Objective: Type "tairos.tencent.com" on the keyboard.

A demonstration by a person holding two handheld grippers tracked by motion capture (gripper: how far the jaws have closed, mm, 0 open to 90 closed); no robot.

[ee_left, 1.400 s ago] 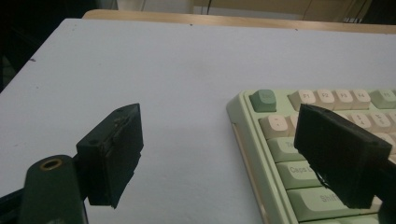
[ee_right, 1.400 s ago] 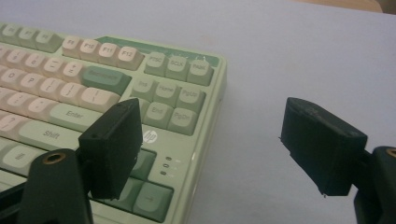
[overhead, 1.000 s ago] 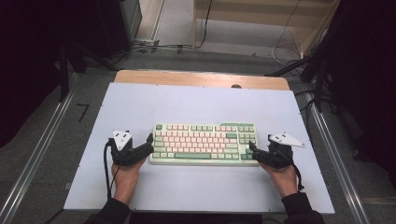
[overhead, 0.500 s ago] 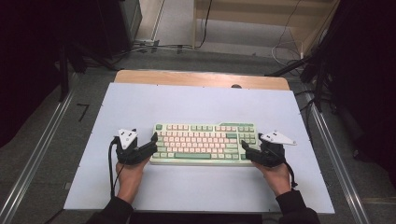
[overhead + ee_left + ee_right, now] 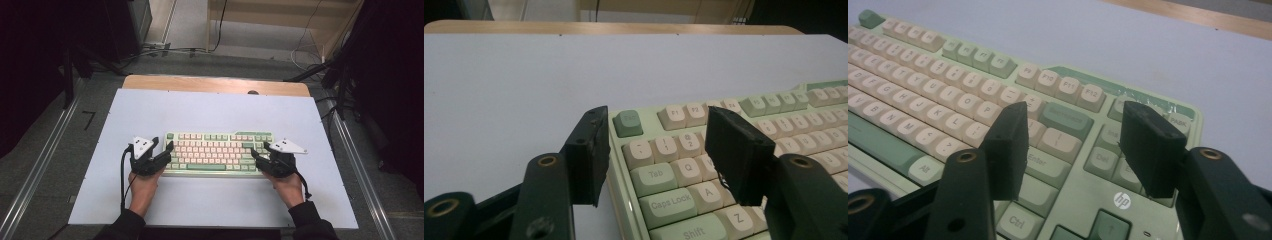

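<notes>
Now high view: left gripper (image 5: pixel 166 150) and right gripper (image 5: pixel 256 151) have slid in over keyboard (image 5: pixel 215 152) ends, mid-tabletop (image 5: pixel 210 112).
Left gripper view: jaws closing, straddling left edge, not yet clamped.
Right gripper view: jaws closing over right-end keys, unclamped; lift likely next.

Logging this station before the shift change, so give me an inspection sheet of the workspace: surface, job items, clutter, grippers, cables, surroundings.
Surface: pale mat over a wooden table, flat and clean.
Job's things: green and cream keyboard, lying flat near the person's side, long edge across the table.
Clutter: nothing seen.
Grippers: left gripper at the keyboard's left end, one jaw outside the edge, one above the keys; right gripper over its right end. Both sets of jaws have just been closing; the pads do not yet press on it.
Cables: black cable trailing from the left gripper; loose leads on the floor beyond.
Surroundings: metal rails along both sides, dark equipment behind.
</notes>
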